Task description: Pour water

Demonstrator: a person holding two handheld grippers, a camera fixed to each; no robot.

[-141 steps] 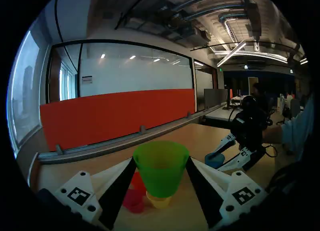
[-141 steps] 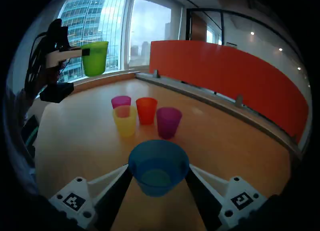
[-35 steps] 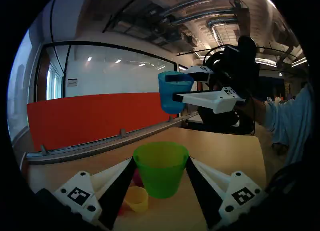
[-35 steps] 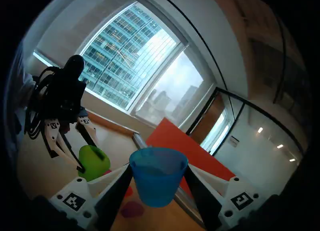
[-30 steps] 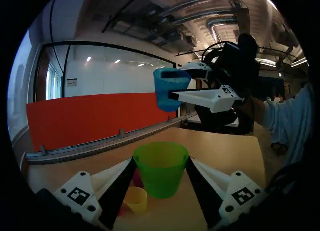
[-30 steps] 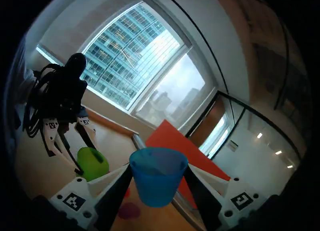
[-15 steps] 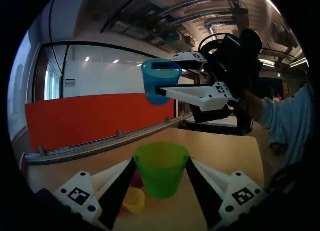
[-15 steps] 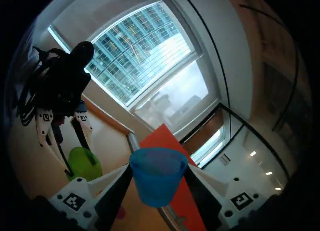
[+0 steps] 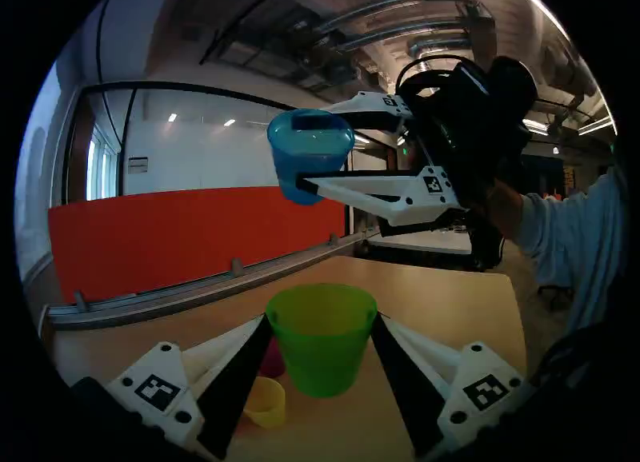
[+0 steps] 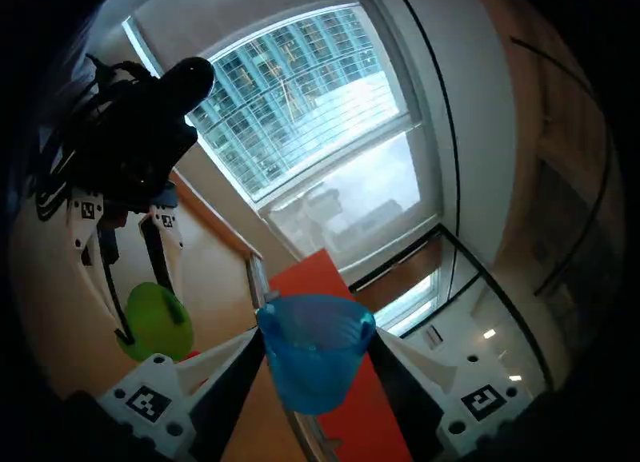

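Note:
My left gripper (image 9: 322, 346) is shut on a green cup (image 9: 322, 338), held upright above the wooden table (image 9: 448, 294). In the left gripper view, the right gripper (image 9: 316, 166) holds a blue cup (image 9: 308, 153) high above the green cup, a little to its left, leaning leftward. In the right gripper view, my right gripper (image 10: 314, 366) is shut on the blue cup (image 10: 314, 358), and the view is strongly rolled. There the green cup (image 10: 154, 320) sits lower left, between the left gripper's fingers (image 10: 96, 270).
A yellow cup (image 9: 264, 401) and a magenta cup (image 9: 272, 358) stand on the table under the green cup. An orange partition (image 9: 192, 230) runs along the table's far edge. A sleeved arm (image 9: 560, 222) holds the right gripper. Large windows (image 10: 312, 94) lie behind.
The right gripper has carried the blue cup up from the table to above the green cup, shifted it left and tilted it more. The left gripper has stayed nearly still.

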